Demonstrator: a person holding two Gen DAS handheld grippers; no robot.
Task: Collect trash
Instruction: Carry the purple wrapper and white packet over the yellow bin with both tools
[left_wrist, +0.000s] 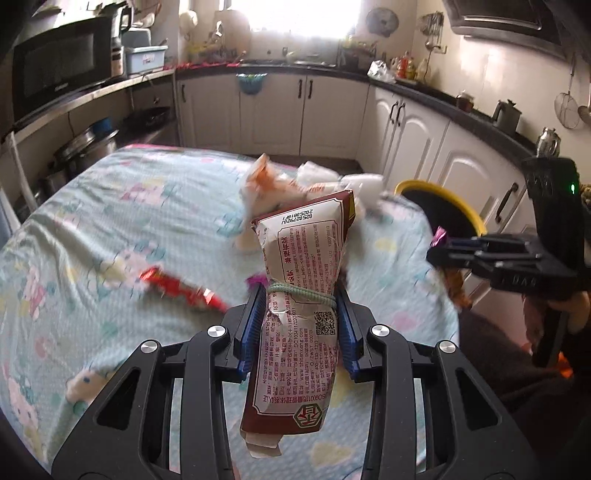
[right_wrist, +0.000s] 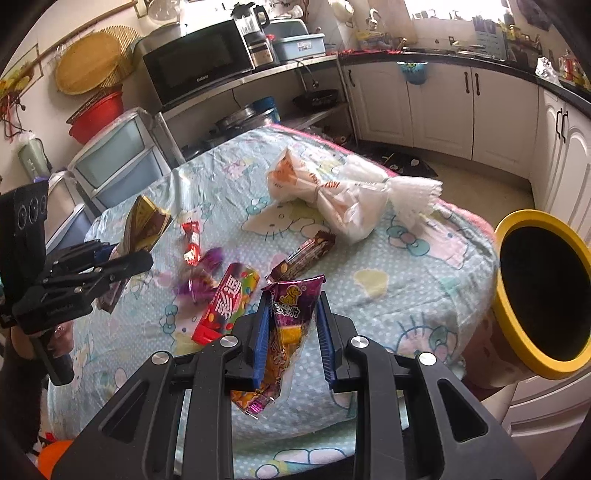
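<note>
My left gripper (left_wrist: 300, 325) is shut on a tall brown and white snack bag (left_wrist: 303, 295) tied with a rubber band, held above the table. It also shows in the right wrist view (right_wrist: 142, 225). My right gripper (right_wrist: 291, 336) is shut on a purple snack wrapper (right_wrist: 291, 317) above the table's front. The yellow-rimmed black bin (right_wrist: 539, 302) stands just right of the table. On the cloth lie a red candy packet (right_wrist: 227, 306), a small red wrapper (right_wrist: 192, 243), a purple wrapper (right_wrist: 199, 277), a brown bar wrapper (right_wrist: 306, 251) and tied plastic bags (right_wrist: 343, 195).
The table has a pale blue cartoon cloth (right_wrist: 424, 266). A shelf with a microwave (right_wrist: 195, 62) stands behind it, with drawers (right_wrist: 118, 162) to the left. White kitchen cabinets (left_wrist: 410, 125) run along the back and right. The bin also shows in the left wrist view (left_wrist: 443, 206).
</note>
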